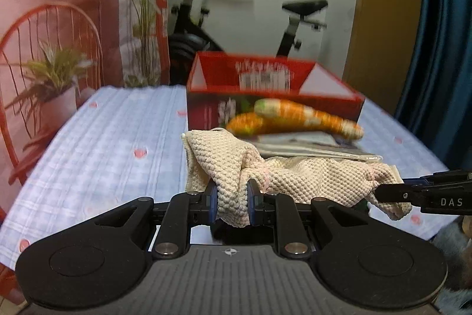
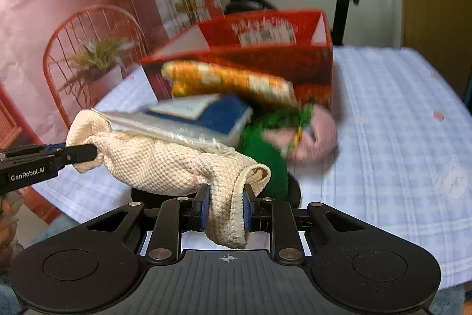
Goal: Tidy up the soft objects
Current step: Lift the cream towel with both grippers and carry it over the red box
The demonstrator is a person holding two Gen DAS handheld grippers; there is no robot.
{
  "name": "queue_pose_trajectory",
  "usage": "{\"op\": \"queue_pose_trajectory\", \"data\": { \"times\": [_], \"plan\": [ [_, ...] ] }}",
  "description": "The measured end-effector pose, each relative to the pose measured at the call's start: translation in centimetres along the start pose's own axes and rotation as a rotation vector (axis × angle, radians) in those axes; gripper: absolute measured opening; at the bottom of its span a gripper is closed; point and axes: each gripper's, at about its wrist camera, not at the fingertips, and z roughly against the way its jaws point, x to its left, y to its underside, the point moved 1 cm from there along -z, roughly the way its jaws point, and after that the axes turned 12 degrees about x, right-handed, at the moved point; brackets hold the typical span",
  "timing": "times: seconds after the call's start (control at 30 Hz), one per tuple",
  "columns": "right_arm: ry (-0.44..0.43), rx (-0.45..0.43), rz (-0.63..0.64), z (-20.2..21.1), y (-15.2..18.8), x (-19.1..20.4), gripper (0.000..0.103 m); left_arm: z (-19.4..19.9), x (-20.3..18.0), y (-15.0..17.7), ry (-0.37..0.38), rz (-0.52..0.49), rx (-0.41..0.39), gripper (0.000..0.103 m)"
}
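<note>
The cream knitted cloth (image 1: 295,176) hangs stretched between the two tongs, its long axis running side to side in front of the red box (image 1: 274,90), above the worktop (image 1: 103,143). The left tongs (image 1: 232,204) are clenched on one bunched end, and the right tongs (image 2: 226,210) are clenched on the other end; each tool's dark tip shows at the edge of the other's view. Between the cloth and the red box lie an orange and white knitted toy (image 2: 230,78), a blue book (image 2: 218,114) in clear wrapping, and a green and pink soft item (image 2: 295,135). The worktop wears a pale blue checked cover with small pink hearts. Behind the red box stand an exercise bike (image 1: 206,19), an orange wire chair (image 1: 50,49) and potted grasses (image 1: 56,78). Both tongs slant downward toward the worktop.
</note>
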Motion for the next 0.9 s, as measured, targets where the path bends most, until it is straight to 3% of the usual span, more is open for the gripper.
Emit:
{"op": "queue_pose_trajectory", "data": {
  "times": [0.27,0.53,0.7,0.9],
  "plan": [
    [0.012,-0.166,0.068,4.0,-2.4,0.9,0.021,3.2,-0.5,-3.2,0.012,-0.031,-0.139,0.021],
    [-0.011,-0.236,0.090,5.4,-7.1,0.4,0.021,2.2,0.1,-8.0,0.061,-0.007,-0.156,0.021],
    [0.019,-0.255,0.129,4.5,-11.6,-0.7,0.021,-1.3,0.4,-12.1,0.079,-0.015,-0.121,0.021],
    [0.072,-0.203,0.127,0.5,-17.5,-2.9,0.021,-7.0,1.7,-16.1,0.143,0.012,-0.015,0.022]
  ]
}}
